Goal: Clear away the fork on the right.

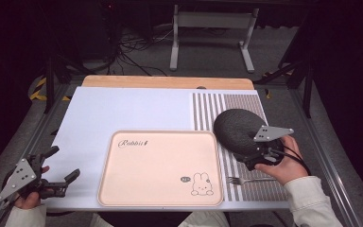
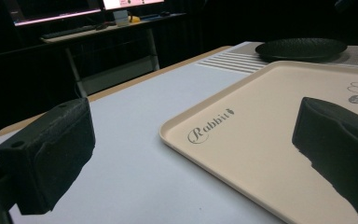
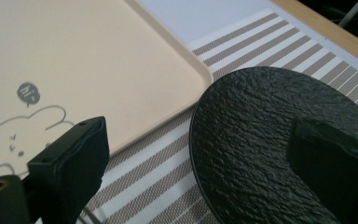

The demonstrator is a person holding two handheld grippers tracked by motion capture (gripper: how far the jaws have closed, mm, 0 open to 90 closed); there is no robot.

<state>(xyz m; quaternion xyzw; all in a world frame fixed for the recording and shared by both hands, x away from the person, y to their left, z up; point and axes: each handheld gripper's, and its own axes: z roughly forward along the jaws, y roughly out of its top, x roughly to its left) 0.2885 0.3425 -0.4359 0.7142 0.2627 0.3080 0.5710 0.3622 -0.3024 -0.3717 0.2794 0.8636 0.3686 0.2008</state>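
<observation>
While the left gripper (image 1: 62,166) hovers at the worktop's (image 1: 123,109) near-left corner, its jaws stand spread with nothing between them — the beige tray (image 1: 160,168) lies just beside it at the near edge. The right gripper (image 1: 257,153) is released too, jaws wide apart, one over the black plate (image 1: 234,127), which rests on the striped mat (image 1: 227,104) at the right edge. A fork (image 1: 246,180) lies on the mat near the near-right corner — just beside the tray.

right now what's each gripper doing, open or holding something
left gripper: open, holding nothing, beside the tray.
right gripper: open, jaws over the black plate's edge, not gripping it.
</observation>
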